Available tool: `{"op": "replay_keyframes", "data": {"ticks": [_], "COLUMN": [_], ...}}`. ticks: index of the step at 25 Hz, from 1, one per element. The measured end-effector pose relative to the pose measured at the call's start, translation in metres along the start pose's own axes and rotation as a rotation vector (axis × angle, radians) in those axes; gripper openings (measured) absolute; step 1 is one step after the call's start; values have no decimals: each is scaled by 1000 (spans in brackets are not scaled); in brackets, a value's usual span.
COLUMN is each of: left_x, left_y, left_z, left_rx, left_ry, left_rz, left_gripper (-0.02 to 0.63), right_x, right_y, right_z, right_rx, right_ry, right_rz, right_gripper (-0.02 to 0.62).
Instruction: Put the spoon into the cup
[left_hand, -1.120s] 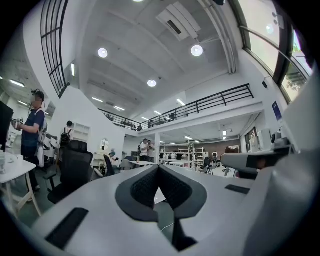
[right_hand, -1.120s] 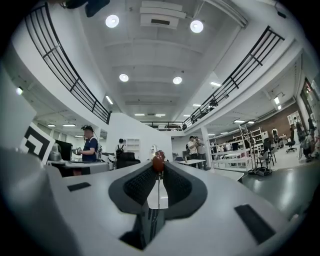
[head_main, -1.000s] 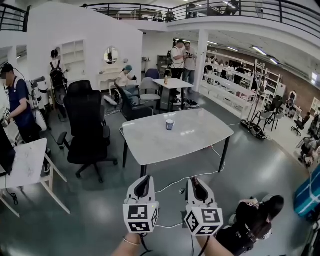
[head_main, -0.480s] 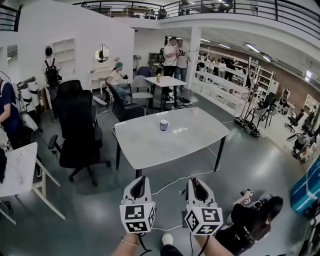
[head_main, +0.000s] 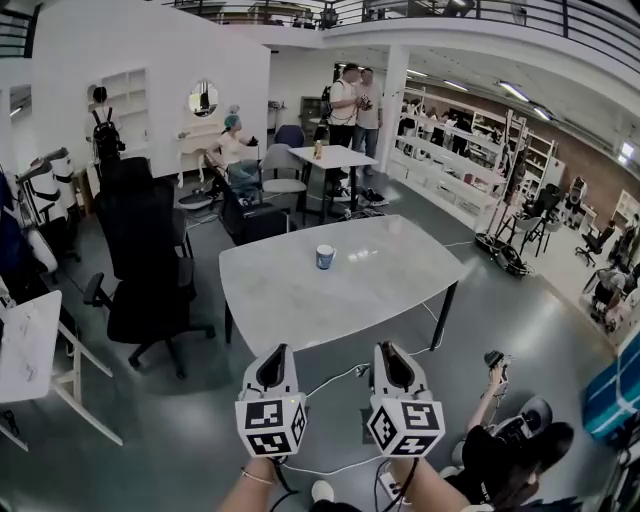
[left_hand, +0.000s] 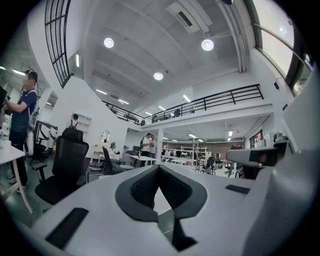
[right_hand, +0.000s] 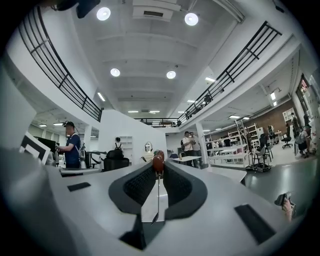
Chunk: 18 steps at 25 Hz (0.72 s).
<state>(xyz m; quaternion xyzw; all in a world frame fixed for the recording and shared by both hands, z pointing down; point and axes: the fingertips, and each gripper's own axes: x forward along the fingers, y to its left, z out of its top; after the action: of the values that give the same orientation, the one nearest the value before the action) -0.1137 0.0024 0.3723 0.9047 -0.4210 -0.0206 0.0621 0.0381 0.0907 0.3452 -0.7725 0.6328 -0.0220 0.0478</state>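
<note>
Item 1, right gripper (right_hand: 159, 168): grey moulded shell, dark ribbed pads, pinching a spoon (right_hand: 158, 162). Held level, short of the near edge of the table (head_main: 300, 300).

Item 2, left gripper (left_hand: 159, 168): same build, tips pressed together on nothing. Held level alongside item 1, also short of the table's near edge.

Item 3, spoon: slim bright metal shaft running back between the pads, with a reddish-brown rounded end poking out past the tips. Cannot tell which end is the bowl.

Item 4, cup (head_main: 326, 257): small, blue, round and open-topped. Upright toward the far side of the table, well apart from both grippers.

Item 5, table: pale, smooth, slightly glossy top with rounded corners, on dark slim legs.

Hazards, as judged:
- Thin smooth shaft likely to swivel or slide in the pinch.
- Light cup likely to tip or skate on the slick top if struck at the rim.
- Long reach across the table, with aim liable to drift.
</note>
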Motion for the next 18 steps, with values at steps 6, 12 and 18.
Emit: {"op": "replay_keyframes", "data": {"ticks": [6, 12, 18], "left_x": [78, 133, 176], "left_y": [-5, -14, 1], "left_z": [2, -7, -15], "left_rx": [8, 59, 49], "left_ry": [-6, 19, 45], "left_rz": [-1, -2, 26], "left_gripper": [15, 15, 15], "right_x": [60, 107, 150], "right_y": [-37, -73, -96], "right_z": [1, -8, -19], "right_rx": [0, 23, 64], "right_ry": [-4, 8, 25], "right_rz": [11, 18, 23], "right_gripper": [66, 66, 66]}}
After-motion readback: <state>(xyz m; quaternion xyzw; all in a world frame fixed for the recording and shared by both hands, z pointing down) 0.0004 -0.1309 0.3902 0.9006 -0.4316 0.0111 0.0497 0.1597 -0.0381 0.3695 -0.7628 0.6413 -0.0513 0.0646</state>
